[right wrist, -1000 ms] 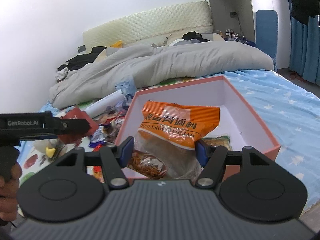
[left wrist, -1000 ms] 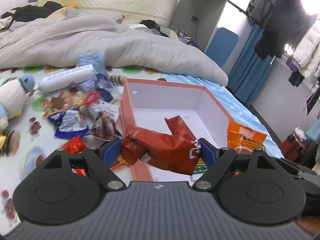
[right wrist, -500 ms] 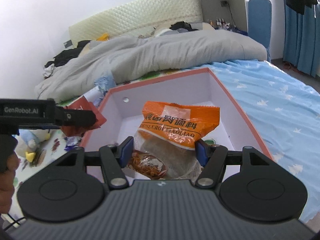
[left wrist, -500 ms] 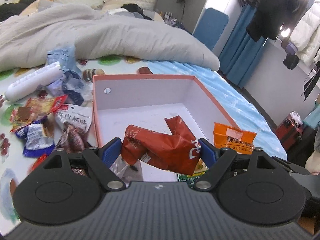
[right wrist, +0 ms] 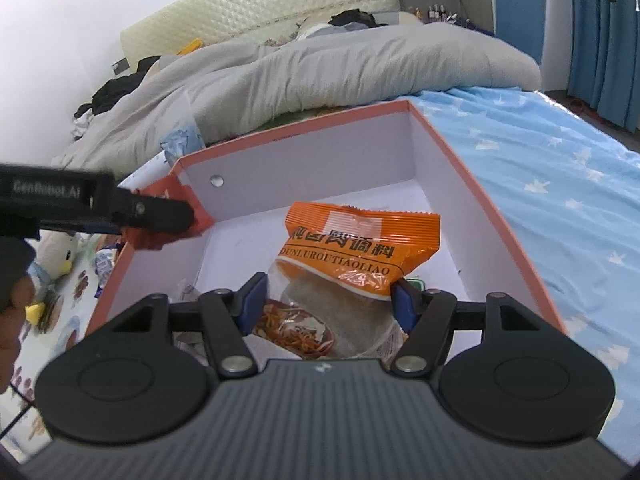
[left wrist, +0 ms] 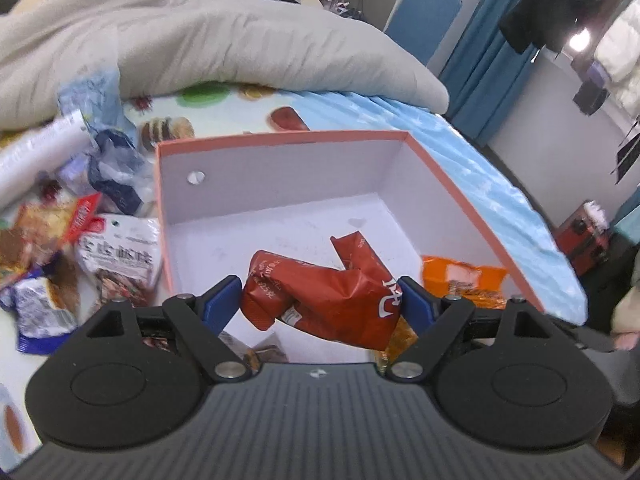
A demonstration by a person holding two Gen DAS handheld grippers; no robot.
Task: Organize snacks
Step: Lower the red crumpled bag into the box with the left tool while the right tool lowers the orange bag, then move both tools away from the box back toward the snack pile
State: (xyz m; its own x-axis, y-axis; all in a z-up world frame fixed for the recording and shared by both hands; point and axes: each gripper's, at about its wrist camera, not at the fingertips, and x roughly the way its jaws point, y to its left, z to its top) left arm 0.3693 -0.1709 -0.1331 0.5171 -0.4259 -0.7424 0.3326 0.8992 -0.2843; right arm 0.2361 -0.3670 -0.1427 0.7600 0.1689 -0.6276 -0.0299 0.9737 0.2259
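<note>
My left gripper (left wrist: 320,300) is shut on a crumpled red snack packet (left wrist: 320,288), held above the near part of a white box with an orange rim (left wrist: 280,136) on the bed. My right gripper (right wrist: 329,300) is shut on an orange snack packet (right wrist: 360,248) with a clear lower half, also over the inside of the box (right wrist: 300,128). The right wrist view shows the left gripper (right wrist: 160,212) and its red packet (right wrist: 200,220) at the box's left wall. The orange packet (left wrist: 460,276) appears at the right in the left wrist view. A few packets (left wrist: 264,352) lie on the box floor.
A pile of loose snack packets (left wrist: 116,256) and a white tube (left wrist: 36,148) lie left of the box. A grey duvet (left wrist: 240,40) is bunched behind it. Blue star-print sheet (right wrist: 540,180) runs along the right. A plush toy (right wrist: 60,248) sits far left.
Both grippers have moved forward and down over the box with their packets. The left one came across from above the snack pile to above the box floor.
</note>
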